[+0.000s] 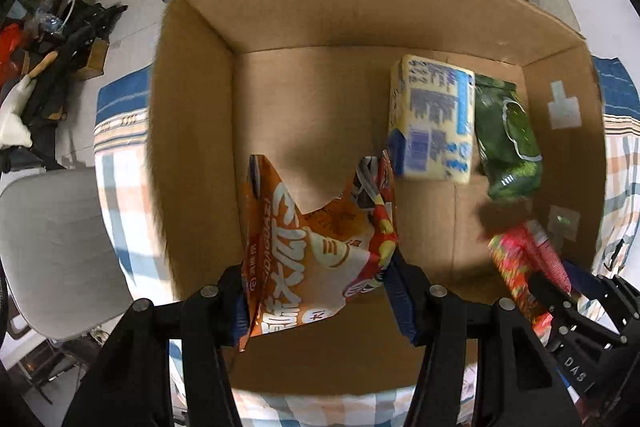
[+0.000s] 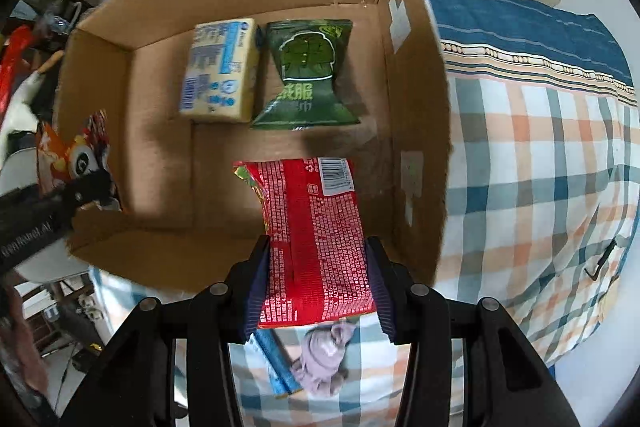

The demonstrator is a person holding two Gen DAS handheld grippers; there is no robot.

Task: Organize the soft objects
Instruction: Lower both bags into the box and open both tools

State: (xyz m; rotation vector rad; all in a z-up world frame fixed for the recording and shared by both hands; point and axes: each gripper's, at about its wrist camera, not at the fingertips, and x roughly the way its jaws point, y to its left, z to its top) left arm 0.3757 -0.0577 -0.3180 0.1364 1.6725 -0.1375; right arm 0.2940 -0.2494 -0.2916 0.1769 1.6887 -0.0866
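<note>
Left claw [image 1: 320, 291] grips orange bag [image 1: 316, 255]; right claw [image 2: 316, 291] grips red bag [image 2: 312, 239] (both above box [image 2: 416, 107]); checked cloth [image 2: 540, 167] beneath.

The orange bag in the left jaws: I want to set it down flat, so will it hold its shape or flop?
Probably flop: the orange bag is creased and its top edge sags between the jaws. It looks light, a thin puffy snack pouch. Its glossy film may slip if the left gripper loosens.
</note>
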